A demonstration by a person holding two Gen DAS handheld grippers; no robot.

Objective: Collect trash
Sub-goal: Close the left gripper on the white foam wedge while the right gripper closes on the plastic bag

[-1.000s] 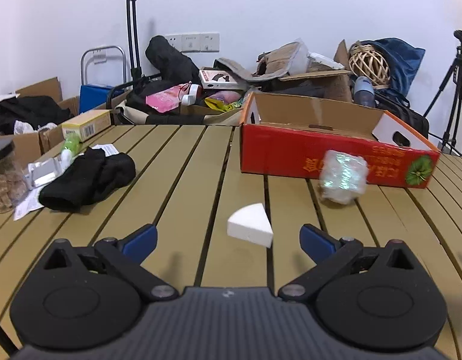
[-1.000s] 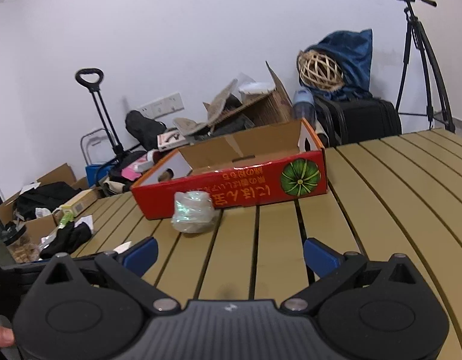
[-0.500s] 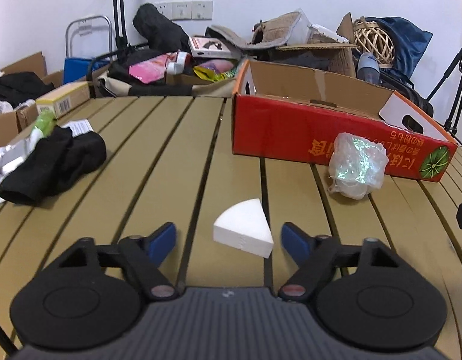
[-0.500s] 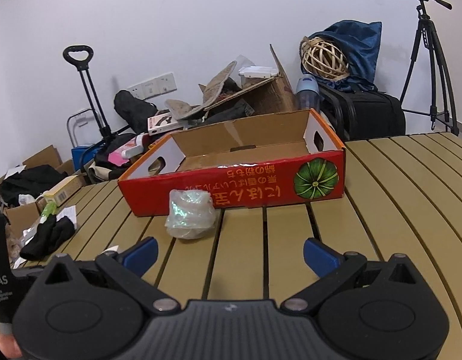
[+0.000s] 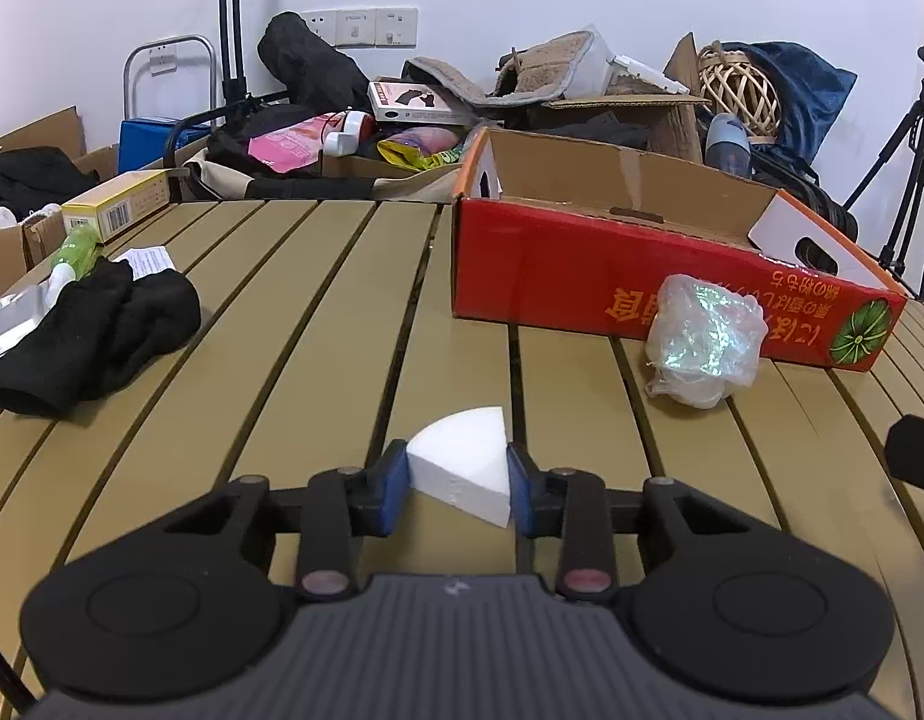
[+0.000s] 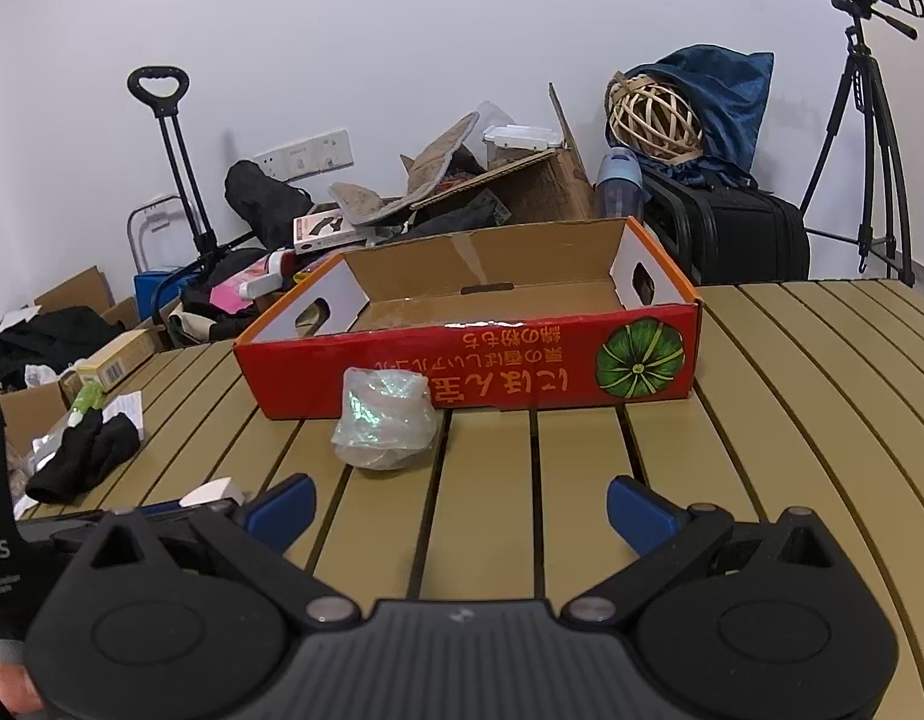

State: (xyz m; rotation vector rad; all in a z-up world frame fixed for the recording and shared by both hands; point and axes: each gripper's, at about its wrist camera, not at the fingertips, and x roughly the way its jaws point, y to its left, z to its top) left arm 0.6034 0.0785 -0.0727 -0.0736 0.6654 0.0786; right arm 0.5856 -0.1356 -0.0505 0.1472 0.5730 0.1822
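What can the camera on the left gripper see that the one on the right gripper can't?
Only the left wrist view shows the left gripper shut on the white foam wedge. Only the right wrist view shows the open right gripper and the red box's bare floor. Both show the box, the crumpled plastic wrap before it, the black cloth and the slatted table.

Matt white foam wedge [image 5: 462, 463], crinkled glossy plastic wad [image 5: 702, 341], printed cardboard box [image 5: 612, 276], slatted wood-look table [image 5: 318, 360]
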